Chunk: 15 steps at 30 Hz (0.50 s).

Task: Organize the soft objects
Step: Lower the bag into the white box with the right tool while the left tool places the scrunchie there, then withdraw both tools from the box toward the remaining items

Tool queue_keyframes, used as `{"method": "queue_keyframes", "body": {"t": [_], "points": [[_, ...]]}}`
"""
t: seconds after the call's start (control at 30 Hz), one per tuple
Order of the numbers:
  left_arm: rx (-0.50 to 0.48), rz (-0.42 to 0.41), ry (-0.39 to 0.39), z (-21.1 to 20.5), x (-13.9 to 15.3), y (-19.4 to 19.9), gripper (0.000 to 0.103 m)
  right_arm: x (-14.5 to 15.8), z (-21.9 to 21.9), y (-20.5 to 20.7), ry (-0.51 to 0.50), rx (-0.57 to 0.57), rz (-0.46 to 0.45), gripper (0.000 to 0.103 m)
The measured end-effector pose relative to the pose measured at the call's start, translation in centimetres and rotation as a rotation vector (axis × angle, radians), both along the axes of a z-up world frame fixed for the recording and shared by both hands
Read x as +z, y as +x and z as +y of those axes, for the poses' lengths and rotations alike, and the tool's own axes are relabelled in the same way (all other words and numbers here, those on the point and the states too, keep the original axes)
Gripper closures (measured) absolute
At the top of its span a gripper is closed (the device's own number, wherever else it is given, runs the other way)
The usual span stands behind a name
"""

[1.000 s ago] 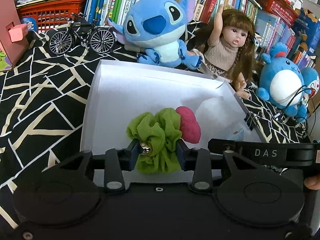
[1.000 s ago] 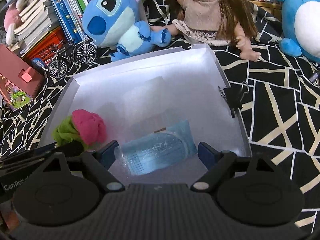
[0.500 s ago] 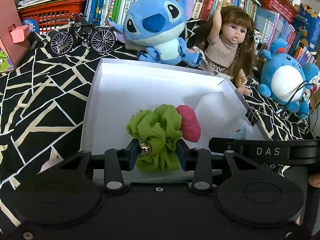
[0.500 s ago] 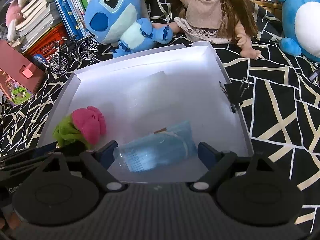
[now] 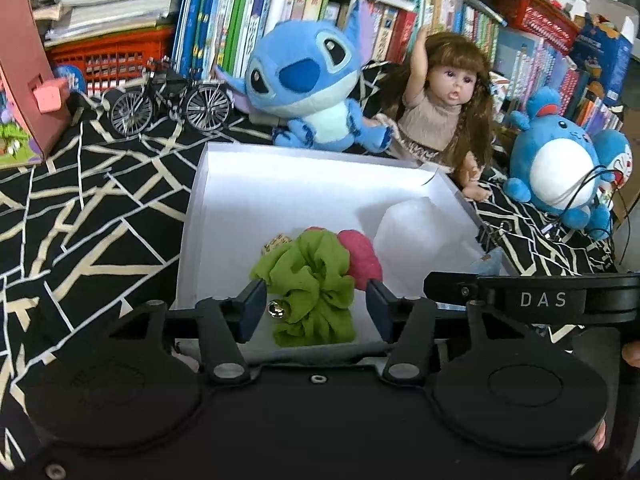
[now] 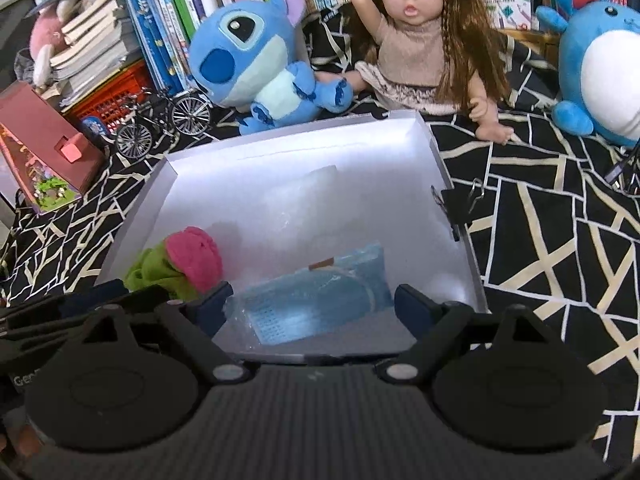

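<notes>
Green scrunchie lies in the white box at its near-left, touching a pink scrunchie, with a bagged blue face mask near the front right and what looks like a clear plastic bag further back. Left gripper jaws have just been opening, scrunchie between them but pads clear of it; right gripper wide open over the mask, holding nothing. Stitch plush and doll sit behind the box on the black patterned desk.

Both my wrist cameras look down from the white box's near edge. They share its inside and the toys beyond its far edge.
</notes>
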State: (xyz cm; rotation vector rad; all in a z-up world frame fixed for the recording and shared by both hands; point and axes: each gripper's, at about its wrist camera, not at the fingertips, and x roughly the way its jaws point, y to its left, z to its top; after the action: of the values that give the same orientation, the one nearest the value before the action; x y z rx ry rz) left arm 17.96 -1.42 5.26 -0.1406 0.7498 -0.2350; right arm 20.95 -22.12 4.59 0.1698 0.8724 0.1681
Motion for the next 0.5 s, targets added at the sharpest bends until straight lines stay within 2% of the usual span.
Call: {"method": "queue_keyframes", "body": {"t": [0.5], "points": [[-0.028, -0.097, -0.004, 1.7, 1.8, -5.8, 0.029, 2.6, -1.9, -5.9, 0.02, 0.032, -0.155, 0.006]]}}
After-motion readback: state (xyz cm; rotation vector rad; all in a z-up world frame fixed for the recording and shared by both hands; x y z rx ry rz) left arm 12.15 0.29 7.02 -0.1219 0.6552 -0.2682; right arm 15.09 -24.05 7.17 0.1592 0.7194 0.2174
